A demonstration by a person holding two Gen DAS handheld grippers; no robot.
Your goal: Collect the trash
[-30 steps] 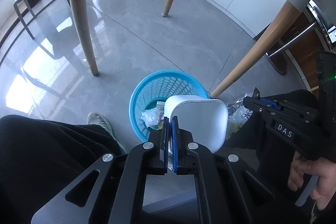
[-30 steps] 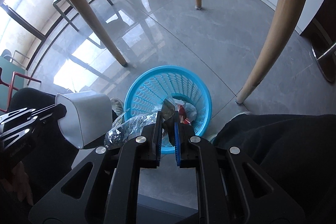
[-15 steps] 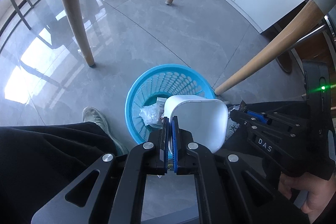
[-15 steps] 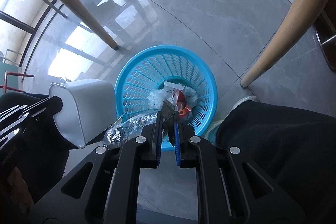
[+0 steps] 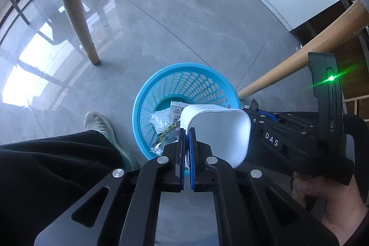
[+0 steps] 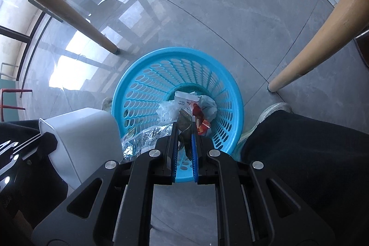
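we hold our left gripper (image 5: 187, 130) low over the floor (image 5: 161, 22), aimed downward and forward, its blue-padded fingers pinched on the near rim of a white tub (image 5: 219, 130). in the right wrist view the white tub (image 6: 83, 137) lies tipped on its side, its long axis running roughly left to right, its mouth toward our left gripper and its closed end toward the blue basket (image 6: 138, 84); it hangs just beside the basket's left rim.

the blue basket stands upright on the grey tiles, mouth up, between two slanting wooden table legs (image 6: 66, 13). at its bottom lie a white carton (image 6: 184, 98), clear plastic wrap (image 6: 168, 110) and a red wrapper (image 6: 200, 119).

further right, our right gripper (image 6: 184, 130) points steeply down over the basket's near rim. its jaws stand a little apart, with a dark crumpled wrapper (image 6: 184, 123) between the fingertips; we cannot tell whether the pads truly press on it. a crinkled silver foil bag (image 6: 143, 140) trails from it to the left, long axis roughly level, toward the white tub and over the basket's near edge.

in the left wrist view our right hand (image 5: 334, 206) is wrapped around the gripper's handle, low at the right. our black trouser legs (image 6: 311, 153) flank the basket, with a light shoe (image 6: 274, 110) just right of it.
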